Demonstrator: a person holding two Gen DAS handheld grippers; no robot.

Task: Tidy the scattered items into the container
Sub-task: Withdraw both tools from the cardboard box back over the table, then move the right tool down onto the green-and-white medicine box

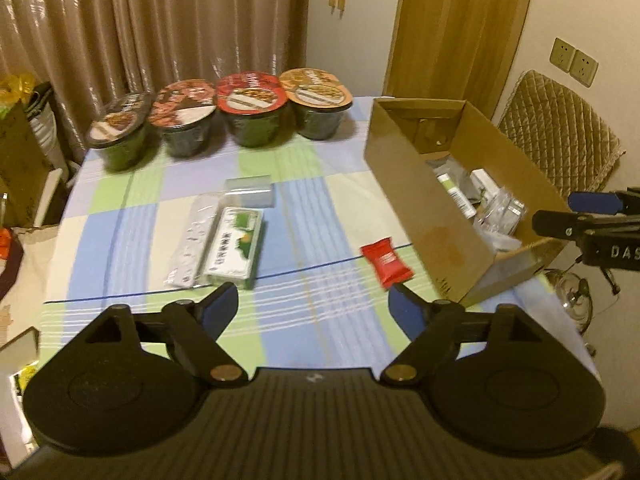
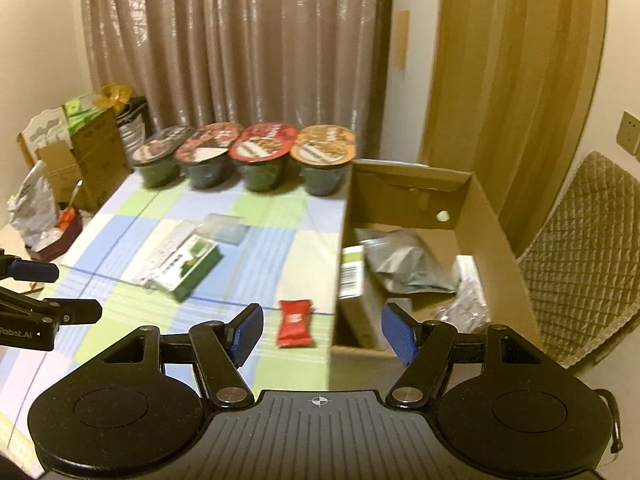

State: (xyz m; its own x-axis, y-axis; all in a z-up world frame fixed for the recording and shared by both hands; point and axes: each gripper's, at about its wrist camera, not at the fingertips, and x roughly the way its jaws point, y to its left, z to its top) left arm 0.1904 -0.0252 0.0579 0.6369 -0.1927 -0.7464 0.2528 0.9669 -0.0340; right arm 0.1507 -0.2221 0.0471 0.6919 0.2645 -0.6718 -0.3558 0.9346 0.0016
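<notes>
A cardboard box (image 1: 416, 204) (image 2: 486, 208) stands at the table's right, holding several packets. A red snack packet (image 1: 386, 261) (image 2: 295, 323) lies just left of the box. A green-and-white box (image 1: 236, 246) (image 2: 190, 268) lies mid-table on a silvery packet (image 1: 192, 240), with a clear plastic case (image 1: 250, 190) (image 2: 224, 228) behind. My left gripper (image 1: 314, 308) is open and empty above the near table. My right gripper (image 2: 322, 332) is open and empty, over the red packet and the box's near corner.
Several lidded instant-noodle bowls (image 1: 252, 114) (image 2: 260, 160) line the table's far edge by a curtain. A quilted chair (image 1: 560, 136) (image 2: 580, 256) stands right of the box. Cartons and bags (image 2: 76, 152) sit left of the table.
</notes>
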